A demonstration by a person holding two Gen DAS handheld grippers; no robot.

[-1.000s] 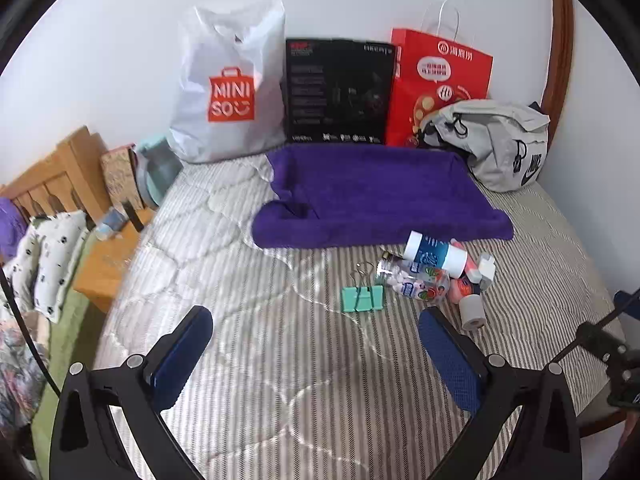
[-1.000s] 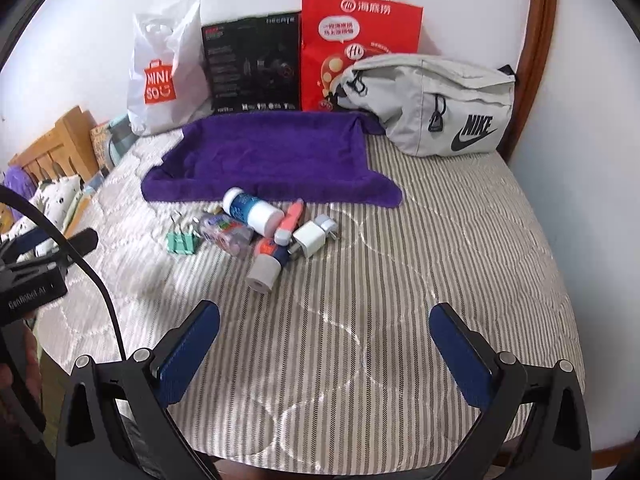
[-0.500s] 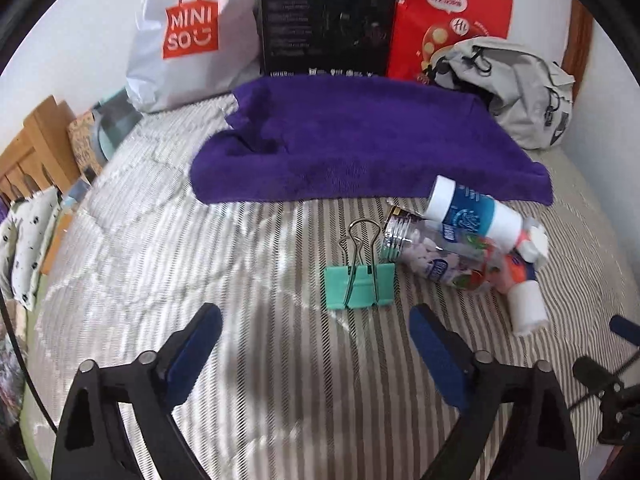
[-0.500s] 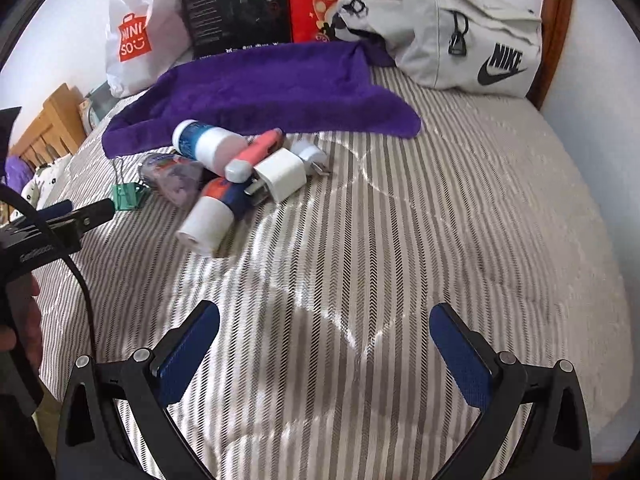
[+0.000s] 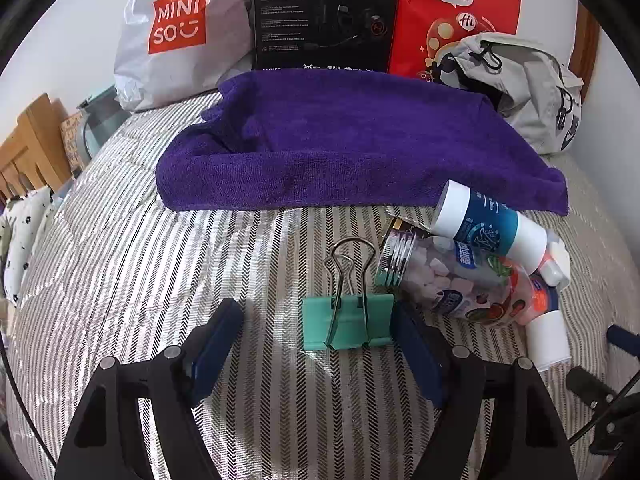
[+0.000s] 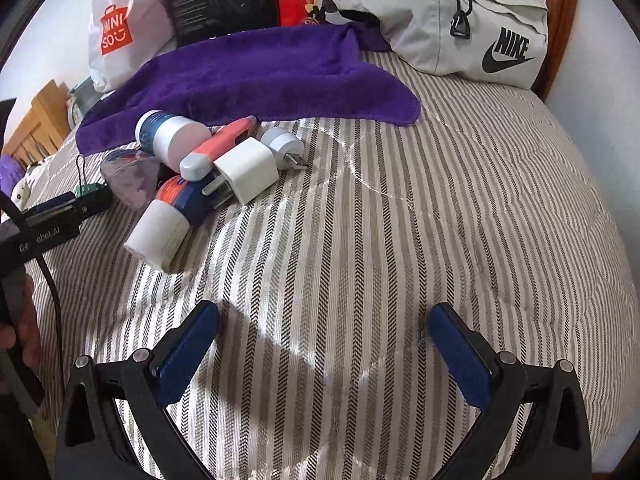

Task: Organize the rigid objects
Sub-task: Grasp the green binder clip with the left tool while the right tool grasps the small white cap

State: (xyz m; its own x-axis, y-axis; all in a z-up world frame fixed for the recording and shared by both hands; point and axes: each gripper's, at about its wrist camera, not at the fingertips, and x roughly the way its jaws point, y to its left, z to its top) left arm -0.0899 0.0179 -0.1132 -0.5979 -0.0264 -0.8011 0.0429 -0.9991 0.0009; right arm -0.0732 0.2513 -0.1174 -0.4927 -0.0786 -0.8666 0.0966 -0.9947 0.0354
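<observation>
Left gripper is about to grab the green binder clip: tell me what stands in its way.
Nothing visible. The left gripper is open around the green binder clip; the candy jar lies close beside its right finger.

Matt green binder clip (image 5: 347, 322) w/ shiny wire handles, fuzzy purple towel (image 5: 352, 140), glossy plastic bag (image 5: 180, 28)

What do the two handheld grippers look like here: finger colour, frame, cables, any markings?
Both the left gripper and the right gripper have black skeletal frames with silver pivot screws and dark blue textured finger pads. In the right wrist view, the left unit shows partly hidden white lettering and a black cable.
</observation>
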